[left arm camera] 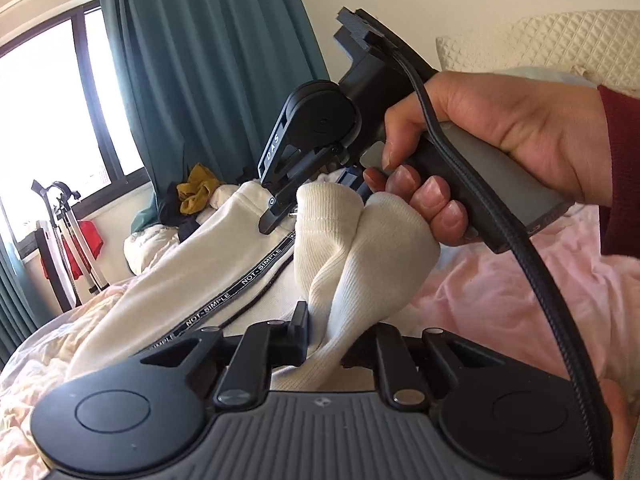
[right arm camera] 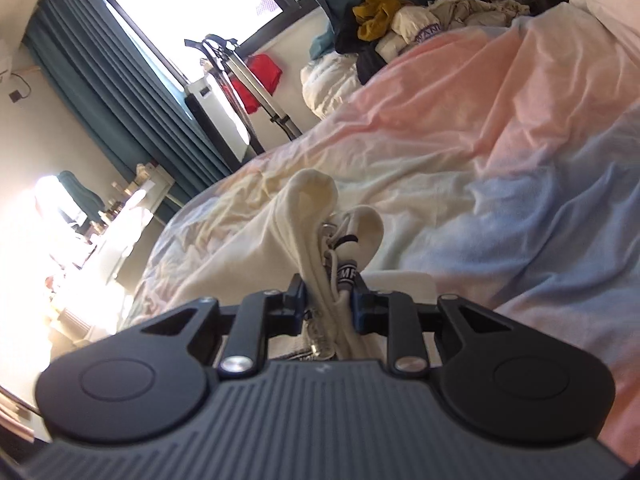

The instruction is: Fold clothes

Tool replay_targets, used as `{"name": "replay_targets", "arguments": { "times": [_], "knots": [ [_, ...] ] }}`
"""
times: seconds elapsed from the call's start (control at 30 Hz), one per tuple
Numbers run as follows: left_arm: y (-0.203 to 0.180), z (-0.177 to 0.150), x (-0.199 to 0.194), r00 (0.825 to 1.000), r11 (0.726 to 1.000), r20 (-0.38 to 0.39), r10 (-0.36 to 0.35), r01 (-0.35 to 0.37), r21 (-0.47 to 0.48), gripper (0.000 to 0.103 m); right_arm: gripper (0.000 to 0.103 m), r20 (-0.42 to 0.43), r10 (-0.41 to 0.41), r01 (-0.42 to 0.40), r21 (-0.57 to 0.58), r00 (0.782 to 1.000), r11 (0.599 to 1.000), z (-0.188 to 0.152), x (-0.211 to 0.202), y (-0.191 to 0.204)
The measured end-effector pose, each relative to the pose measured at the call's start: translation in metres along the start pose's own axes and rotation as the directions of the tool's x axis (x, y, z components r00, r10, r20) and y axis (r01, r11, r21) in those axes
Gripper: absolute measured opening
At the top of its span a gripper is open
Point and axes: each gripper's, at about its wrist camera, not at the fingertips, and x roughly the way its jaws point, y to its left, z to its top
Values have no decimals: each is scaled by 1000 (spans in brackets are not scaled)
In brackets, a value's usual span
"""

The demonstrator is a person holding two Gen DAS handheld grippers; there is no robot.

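Rumpled pink bed [right arm camera: 460, 128] open ahead, both claws [left arm camera: 326, 342] [right arm camera: 328, 300] clamped on cream garment [left arm camera: 168, 280] bunched edges

Beyond my tongs I see teal curtains [left arm camera: 208, 60] beside a bright window [right arm camera: 180, 4], a metal stand [right arm camera: 244, 76] with something red [right arm camera: 260, 80], and a quilted headboard [left arm camera: 540, 40] off right.

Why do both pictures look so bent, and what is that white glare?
Left wrist view: the fisheye lens bows the curtain, and the window is blown out white. Right wrist view: the window glares too, a washed-out bright patch sits at the left edge, and the bedsheet stays evenly lit.
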Motion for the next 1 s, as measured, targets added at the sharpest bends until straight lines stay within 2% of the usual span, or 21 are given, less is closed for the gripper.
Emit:
{"name": "replay_targets", "arguments": {
  "times": [0.17, 0.3, 0.4, 0.5, 0.6, 0.67, 0.77, 0.87, 0.9, 0.93, 1.0],
  "knots": [
    [2, -12, -8, 999, 1000, -23, -25, 26, 10, 19, 31, -55, -27, 28, 14, 998, 1000, -10, 20, -13],
    [20, -13, -46, 997, 997, -16, -73, 73, -5, 32, 41, 1, -70, 70, -56, 998, 996, -12, -3, 3],
    [43, -19, -84, 996, 995, -27, -82, 80, -53, 45, 41, 83, -96, 101, -55, 992, 993, -14, -32, 6],
    [74, -26, -116, 998, 990, -53, -35, 27, -141, 46, 47, 202, -136, 151, -61, 970, 987, -14, -59, 12],
    [106, -37, -140, 994, 972, -94, 56, -76, -224, 48, 54, 247, -78, 96, -59, 966, 994, -13, -74, 22],
    [123, -49, -146, 984, 954, -148, 99, -136, -268, 49, 58, 220, -26, 52, -112, 975, 992, -18, -73, 40],
    [137, -66, -142, 962, 934, -228, 152, -215, -285, 48, 58, 167, -12, 54, -251, 986, 966, -32, -61, 77],
    [145, -78, -136, 930, 920, -317, 185, -277, -276, 47, 58, 100, 44, -6, -351, 994, 936, -49, -48, 108],
    [152, -82, -129, 918, 917, -350, 186, -290, -274, 43, 59, 79, 64, -32, -365, 995, 931, -53, -44, 115],
    [154, -85, -126, 917, 911, -360, 171, -286, -297, 42, 60, 49, 90, -66, -375, 995, 925, -57, -39, 121],
    [158, -91, -123, 927, 900, -357, 110, -246, -360, 35, 60, -14, 126, -121, -408, 992, 905, -68, -27, 136]
  ]
}}
